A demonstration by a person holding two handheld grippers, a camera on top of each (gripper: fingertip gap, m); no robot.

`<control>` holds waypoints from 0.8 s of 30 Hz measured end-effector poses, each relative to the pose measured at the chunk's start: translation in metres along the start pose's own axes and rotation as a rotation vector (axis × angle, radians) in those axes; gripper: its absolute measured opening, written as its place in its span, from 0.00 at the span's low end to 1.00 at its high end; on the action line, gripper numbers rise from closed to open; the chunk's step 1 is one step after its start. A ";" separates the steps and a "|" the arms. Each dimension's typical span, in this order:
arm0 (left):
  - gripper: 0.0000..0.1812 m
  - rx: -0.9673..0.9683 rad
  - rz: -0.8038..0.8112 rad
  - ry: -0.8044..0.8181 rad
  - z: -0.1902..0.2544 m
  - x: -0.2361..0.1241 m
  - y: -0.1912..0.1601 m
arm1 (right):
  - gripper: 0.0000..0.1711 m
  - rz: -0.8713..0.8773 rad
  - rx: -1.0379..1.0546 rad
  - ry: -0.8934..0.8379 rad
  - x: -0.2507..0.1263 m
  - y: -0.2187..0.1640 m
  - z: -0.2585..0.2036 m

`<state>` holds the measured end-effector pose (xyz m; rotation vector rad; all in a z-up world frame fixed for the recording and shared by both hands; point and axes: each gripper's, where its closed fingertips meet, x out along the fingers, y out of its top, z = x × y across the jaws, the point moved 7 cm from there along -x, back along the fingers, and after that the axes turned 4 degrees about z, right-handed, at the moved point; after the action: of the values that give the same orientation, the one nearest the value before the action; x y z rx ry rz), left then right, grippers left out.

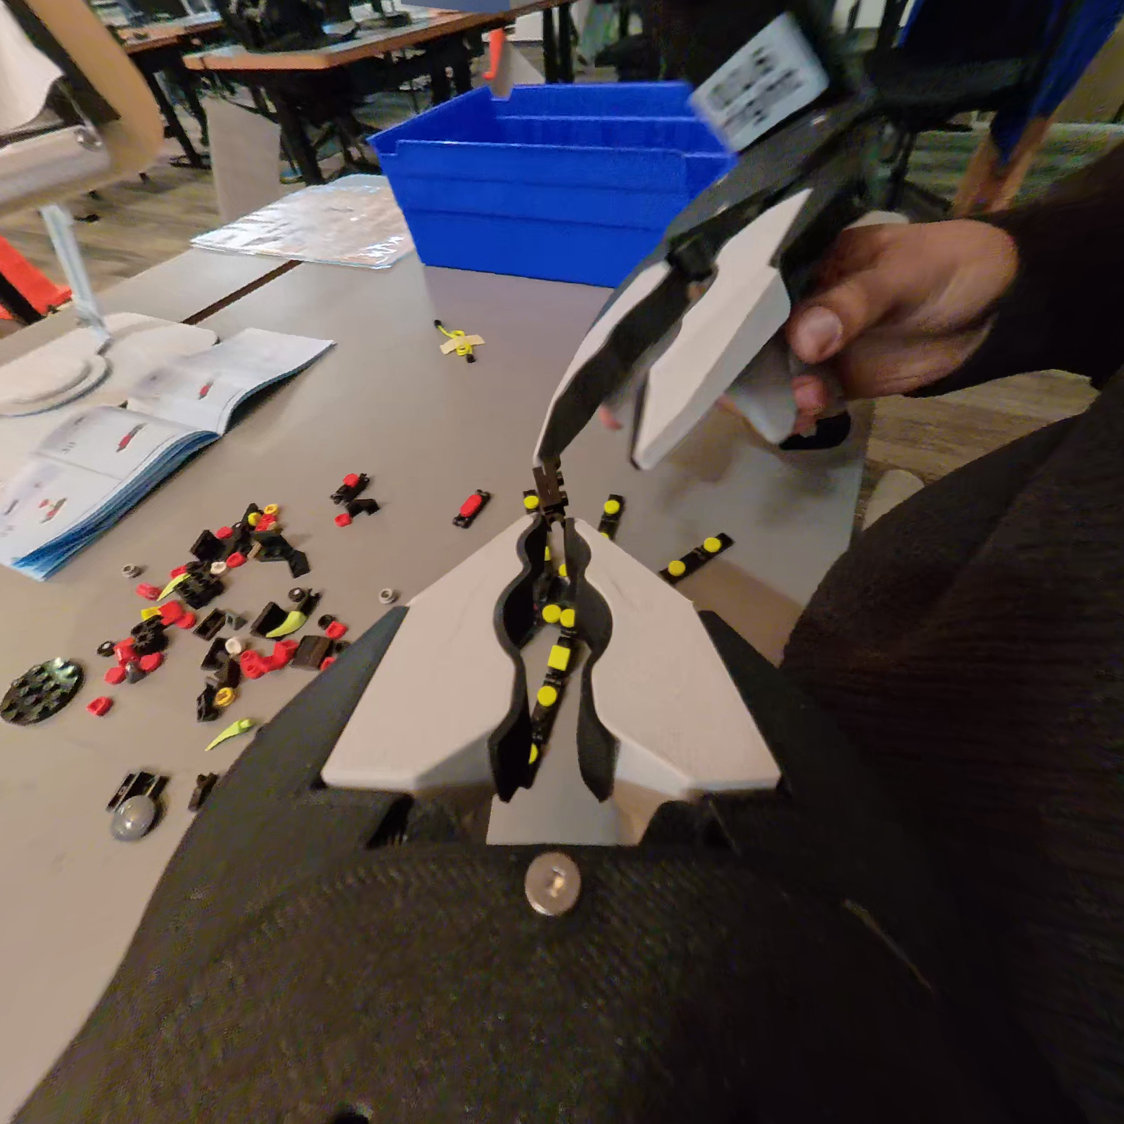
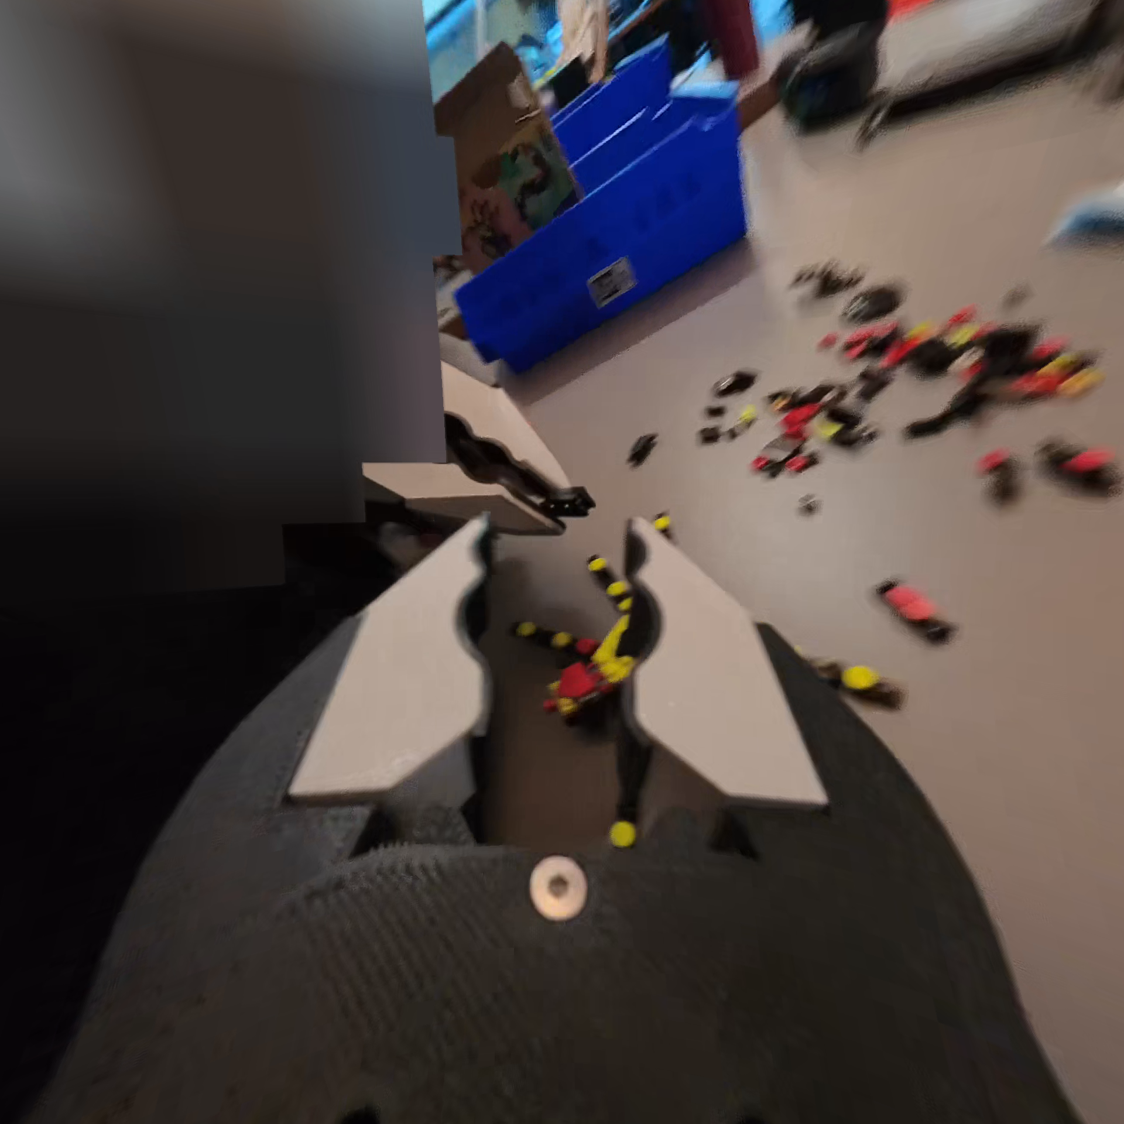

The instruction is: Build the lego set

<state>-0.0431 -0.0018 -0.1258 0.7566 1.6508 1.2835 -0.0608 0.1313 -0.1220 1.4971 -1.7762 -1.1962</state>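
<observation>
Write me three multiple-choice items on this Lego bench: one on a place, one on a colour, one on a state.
1. Where does the blue bin stand?
A. on the table, beyond the loose pieces
B. on the floor
C. on top of the open booklet

2. What colour are the round studs on the black strip?
A. red
B. yellow
C. white

3. How do the jaws of the right gripper stand?
A. shut on a brick
B. open, holding nothing
C. shut on nothing

Answers:
1 A, as the bin rests on the grey tabletop behind the scatter.
2 B, as two yellow dots sit on the strip.
3 B, as a wide gap shows between its fingers, with pieces lying on the table below.
</observation>
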 end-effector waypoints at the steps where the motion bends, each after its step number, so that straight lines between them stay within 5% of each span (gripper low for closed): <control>1: 0.01 -0.010 -0.002 0.016 -0.003 0.000 0.000 | 0.10 0.036 -0.093 -0.076 -0.004 0.005 0.000; 4: 0.01 -0.040 0.003 0.024 -0.007 -0.001 -0.001 | 0.00 0.115 -0.268 -0.209 -0.013 0.010 0.003; 7: 0.01 -0.052 0.010 0.039 -0.009 -0.002 0.000 | 0.00 0.107 -0.310 -0.099 -0.015 0.013 -0.008; 10: 0.01 -0.084 0.016 0.059 -0.013 -0.003 0.000 | 0.00 -0.022 -0.503 -0.286 -0.005 0.010 -0.008; 13: 0.01 -0.147 0.033 0.066 -0.019 -0.005 0.001 | 0.30 -0.093 -0.704 -0.578 0.009 0.001 0.003; 14: 0.01 -0.164 0.042 0.067 -0.020 -0.006 0.001 | 0.23 -0.142 -0.739 -0.602 0.013 -0.005 0.004; 15: 0.01 -0.175 0.049 0.072 -0.022 -0.006 0.002 | 0.16 -0.164 -0.737 -0.585 0.016 -0.008 0.004; 18: 0.01 -0.162 0.069 0.070 -0.021 -0.008 0.004 | 0.18 0.005 -0.472 -0.319 0.011 0.001 -0.016; 20: 0.01 -0.134 0.088 0.060 -0.019 -0.010 0.007 | 0.16 0.100 -0.376 -0.288 0.001 0.015 -0.015; 22: 0.01 -0.103 0.111 0.052 -0.018 -0.011 0.009 | 0.20 0.008 -0.575 -0.423 -0.001 0.013 -0.007; 24: 0.01 -0.077 0.152 -0.005 -0.013 -0.013 0.013 | 0.25 0.046 -0.824 -0.775 -0.008 0.021 0.003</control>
<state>-0.0498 -0.0151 -0.1086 0.8502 1.5548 1.4419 -0.0724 0.1395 -0.1040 0.5248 -1.3634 -2.3042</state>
